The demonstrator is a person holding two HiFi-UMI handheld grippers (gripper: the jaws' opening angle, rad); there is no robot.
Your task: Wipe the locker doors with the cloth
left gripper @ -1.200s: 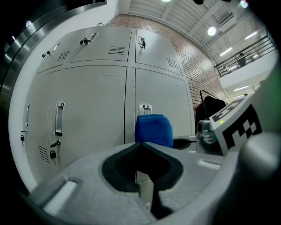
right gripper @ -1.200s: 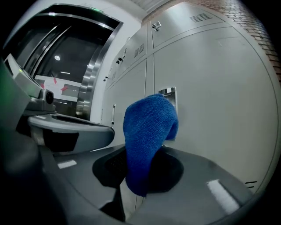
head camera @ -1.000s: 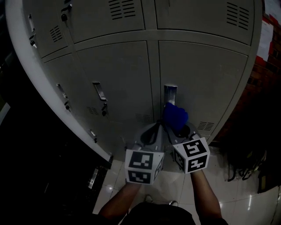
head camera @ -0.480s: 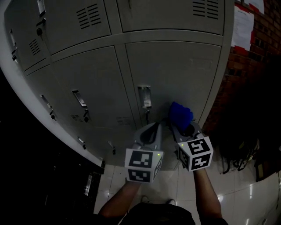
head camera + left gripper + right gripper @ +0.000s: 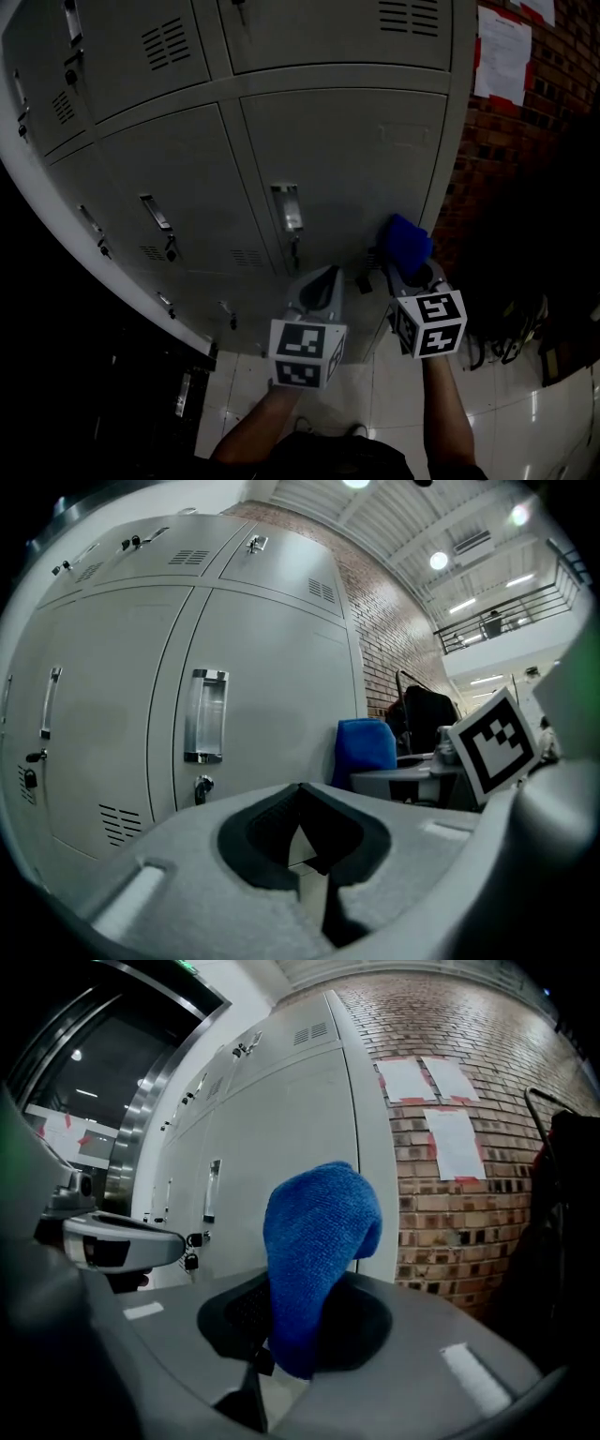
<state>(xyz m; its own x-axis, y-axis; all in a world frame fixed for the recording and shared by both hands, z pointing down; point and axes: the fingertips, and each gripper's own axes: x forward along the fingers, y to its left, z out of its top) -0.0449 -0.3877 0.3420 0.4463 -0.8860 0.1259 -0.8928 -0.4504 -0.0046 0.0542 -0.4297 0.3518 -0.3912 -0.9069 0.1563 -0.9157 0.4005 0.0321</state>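
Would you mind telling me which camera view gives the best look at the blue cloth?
The right gripper view: the cloth fills the centre, its weave clear, pinched in the right gripper. The head view shows it small and dim by the locker door; the left gripper view shows just a blue patch.

Cloth [image 5: 406, 246] in the right gripper [image 5: 417, 278], probably touching the locker door [image 5: 356, 159]; left gripper [image 5: 322, 281] just left, brick wall [image 5: 502, 178] right.
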